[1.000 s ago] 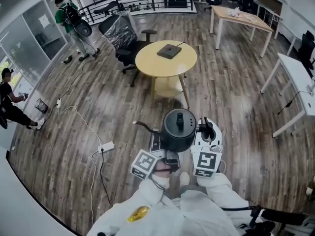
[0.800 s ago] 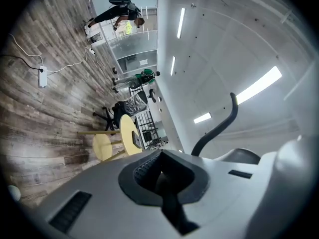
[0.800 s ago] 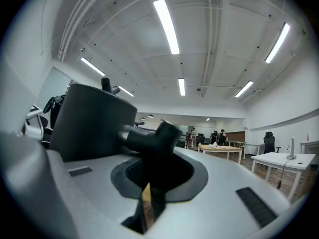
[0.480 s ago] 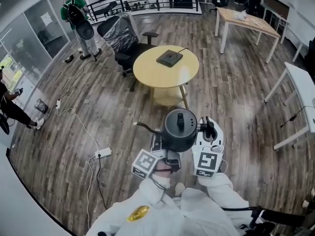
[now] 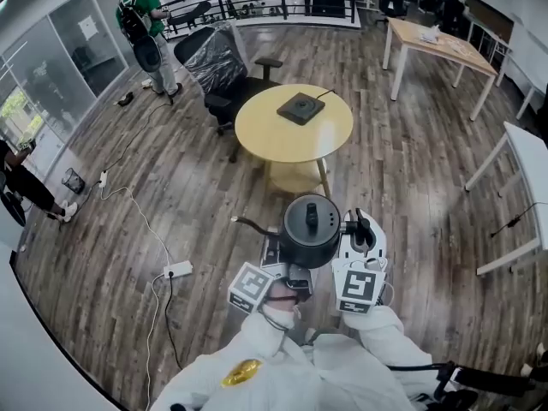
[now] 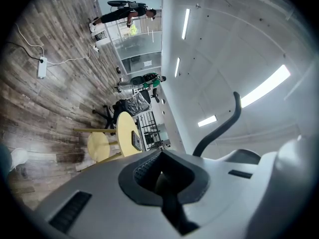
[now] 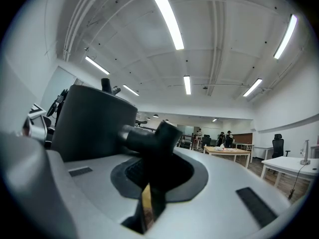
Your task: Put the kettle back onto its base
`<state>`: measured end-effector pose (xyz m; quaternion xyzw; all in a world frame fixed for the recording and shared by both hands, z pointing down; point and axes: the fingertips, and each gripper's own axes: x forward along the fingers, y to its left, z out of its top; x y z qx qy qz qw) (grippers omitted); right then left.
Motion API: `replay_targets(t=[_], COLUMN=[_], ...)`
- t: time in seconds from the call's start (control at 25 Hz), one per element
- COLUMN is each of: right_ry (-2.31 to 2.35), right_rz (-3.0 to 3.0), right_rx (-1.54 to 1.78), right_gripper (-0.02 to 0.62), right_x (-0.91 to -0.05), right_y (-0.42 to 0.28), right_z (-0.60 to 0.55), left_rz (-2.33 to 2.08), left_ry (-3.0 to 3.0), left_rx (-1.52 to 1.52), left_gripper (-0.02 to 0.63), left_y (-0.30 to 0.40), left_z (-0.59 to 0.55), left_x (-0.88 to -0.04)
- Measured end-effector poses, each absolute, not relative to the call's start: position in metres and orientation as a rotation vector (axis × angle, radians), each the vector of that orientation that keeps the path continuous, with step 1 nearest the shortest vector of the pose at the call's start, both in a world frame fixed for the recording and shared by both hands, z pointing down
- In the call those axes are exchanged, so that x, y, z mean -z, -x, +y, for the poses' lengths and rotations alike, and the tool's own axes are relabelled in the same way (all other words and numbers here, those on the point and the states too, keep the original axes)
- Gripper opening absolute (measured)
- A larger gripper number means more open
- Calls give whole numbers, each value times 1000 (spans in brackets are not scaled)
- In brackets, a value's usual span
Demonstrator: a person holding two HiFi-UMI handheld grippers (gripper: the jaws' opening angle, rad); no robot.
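A black gooseneck kettle hangs in the air over the wood floor, close in front of me. My right gripper is shut on its black handle, with the kettle body just to the left of the jaws. My left gripper sits low beside the kettle's near side, jaws shut with nothing visibly between them; only the thin curved spout shows past it. The dark square kettle base lies on the round yellow table ahead.
A black office chair stands behind the table on the left. A power strip and white cable run over the floor at left. Wooden desk at back right, white desk at right. A person in green stands far left.
The table and base have slid a little lower and nearer in the head view. The kettle stays in the same hold in front of me. The person in green has shifted right.
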<state>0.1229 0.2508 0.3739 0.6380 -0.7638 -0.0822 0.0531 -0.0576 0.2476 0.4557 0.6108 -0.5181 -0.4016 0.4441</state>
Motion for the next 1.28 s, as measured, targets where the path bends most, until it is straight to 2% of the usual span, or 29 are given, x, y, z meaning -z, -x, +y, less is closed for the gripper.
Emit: replay_targets(t=[0.6, 1.28], right_ry=[-1978, -2044], right_rz=[-2277, -2259], right_rx=[283, 289], right_gripper=[49, 51], right_x=[-367, -358], right_y=[-122, -80], right_z=[161, 3], left_rz=[-1235, -1179], left_ry=[-1530, -1600], left_rx=[994, 961], left_gripper=[0, 0], left_y=[57, 99], left_z=[149, -20], left_x=[-452, -439])
